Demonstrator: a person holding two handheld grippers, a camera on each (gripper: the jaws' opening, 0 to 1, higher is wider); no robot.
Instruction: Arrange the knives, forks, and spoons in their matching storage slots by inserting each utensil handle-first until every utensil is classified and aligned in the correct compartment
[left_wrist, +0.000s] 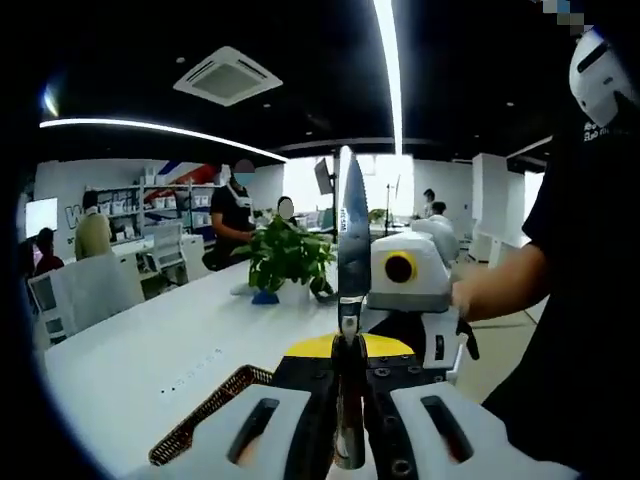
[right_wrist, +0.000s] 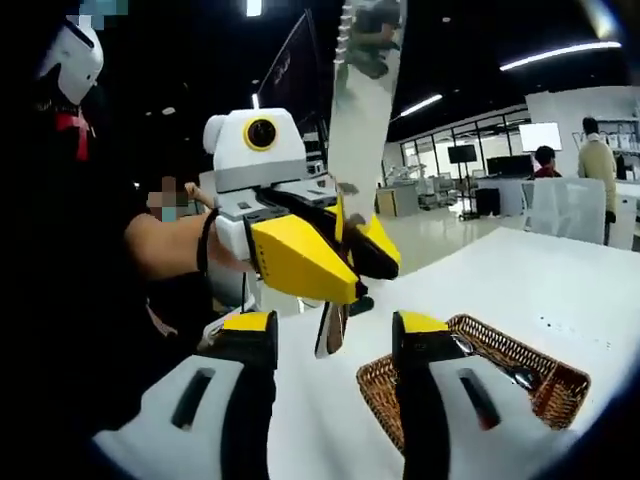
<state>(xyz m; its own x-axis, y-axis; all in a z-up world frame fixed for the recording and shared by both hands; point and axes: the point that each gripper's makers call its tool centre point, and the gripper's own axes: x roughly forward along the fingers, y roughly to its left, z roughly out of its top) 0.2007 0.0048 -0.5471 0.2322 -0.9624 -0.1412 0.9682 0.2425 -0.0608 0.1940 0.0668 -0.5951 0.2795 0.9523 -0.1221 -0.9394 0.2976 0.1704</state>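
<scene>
A knife with a serrated steel blade (left_wrist: 352, 240) stands upright, and my left gripper (left_wrist: 347, 345) is shut on it near where blade meets handle. In the right gripper view the same left gripper (right_wrist: 342, 250) comes in from the left, its yellow jaws clamped on the knife (right_wrist: 365, 110). The knife's handle end hangs down between the jaws of my right gripper (right_wrist: 335, 335), which stands open and apart from it. The right gripper's white body (left_wrist: 410, 290) faces me just behind the knife. A wicker basket (right_wrist: 560, 385) on the table holds spoons (right_wrist: 515, 375).
The basket's corner (left_wrist: 205, 410) lies at the near edge of a long white table (left_wrist: 170, 340). A potted plant (left_wrist: 285, 255) stands further along it. A person's forearm (left_wrist: 500, 285) holds the right gripper. People and office chairs are far behind.
</scene>
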